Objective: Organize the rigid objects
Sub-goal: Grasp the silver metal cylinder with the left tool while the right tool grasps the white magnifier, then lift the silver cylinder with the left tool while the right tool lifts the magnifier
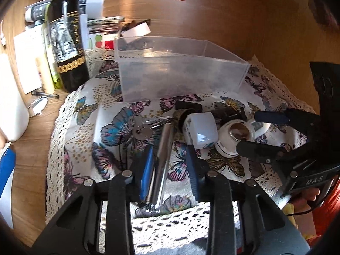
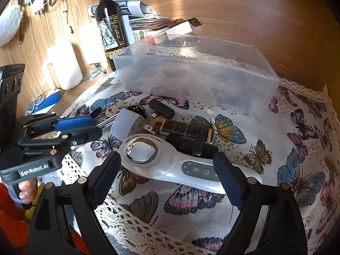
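The metal tube (image 1: pixel 162 161) is lying on the butterfly cloth (image 1: pixel 85 131) in front of the clear plastic bin (image 1: pixel 180 72), its long axis running away from the left gripper (image 1: pixel 167 165), almost in line with the way that gripper is pointing, so the two blue pads are standing on either side of its near half. The left gripper is sitting narrowed around the tube; one pad looks right against it, the other seems a little off, so I judge it is not yet pinching. Just to the right, the white handheld device (image 2: pixel 170 161) with its shiny round head is lying crosswise before the right gripper (image 2: pixel 167 174), handle toward the right pad and head toward the left one. The right gripper is spread wide and straddling it, touching nothing that I can make out. Each hand is thus nearest its own item, and the bin is waiting beyond both, apparently empty. Around these, a set of keys (image 1: pixel 142 129), a white plug adapter (image 1: pixel 200 130) and a dark brown cylinder (image 2: pixel 182 127) are crowding the cloth, while a wine bottle (image 1: pixel 68 40) is standing at the far left on the wooden counter (image 1: pixel 27 148).
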`<control>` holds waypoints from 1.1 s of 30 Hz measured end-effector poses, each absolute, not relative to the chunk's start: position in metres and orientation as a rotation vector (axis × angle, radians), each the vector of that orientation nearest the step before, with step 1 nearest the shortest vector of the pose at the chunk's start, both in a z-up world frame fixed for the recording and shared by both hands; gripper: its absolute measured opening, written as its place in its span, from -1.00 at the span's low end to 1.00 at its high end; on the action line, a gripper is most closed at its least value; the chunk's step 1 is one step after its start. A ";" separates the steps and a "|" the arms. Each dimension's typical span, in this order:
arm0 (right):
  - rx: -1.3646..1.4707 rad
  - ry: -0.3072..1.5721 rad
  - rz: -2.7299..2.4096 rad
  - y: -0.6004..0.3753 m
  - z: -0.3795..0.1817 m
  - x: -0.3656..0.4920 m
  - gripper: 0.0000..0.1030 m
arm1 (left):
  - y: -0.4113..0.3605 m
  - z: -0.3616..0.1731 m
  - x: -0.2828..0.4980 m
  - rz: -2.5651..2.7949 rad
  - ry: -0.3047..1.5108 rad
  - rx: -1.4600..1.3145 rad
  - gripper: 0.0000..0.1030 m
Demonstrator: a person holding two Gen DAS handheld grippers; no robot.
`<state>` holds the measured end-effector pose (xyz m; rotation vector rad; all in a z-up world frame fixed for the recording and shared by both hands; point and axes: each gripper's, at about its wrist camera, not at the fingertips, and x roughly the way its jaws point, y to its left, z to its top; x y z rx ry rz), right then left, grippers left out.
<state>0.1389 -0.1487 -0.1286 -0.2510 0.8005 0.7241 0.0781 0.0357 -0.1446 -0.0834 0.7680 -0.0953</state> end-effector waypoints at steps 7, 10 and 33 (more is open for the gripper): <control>-0.329 0.793 0.669 -0.139 -0.134 0.139 0.68 | 0.039 -0.158 0.085 -0.079 0.792 -0.096 -0.56; -0.363 0.787 0.643 -0.132 -0.136 0.140 0.61 | 0.039 -0.158 0.078 -0.113 0.793 -0.116 -0.71; -0.378 0.914 0.695 -0.126 -0.141 0.150 -0.26 | 0.031 -0.159 0.068 -0.112 0.782 -0.058 -0.66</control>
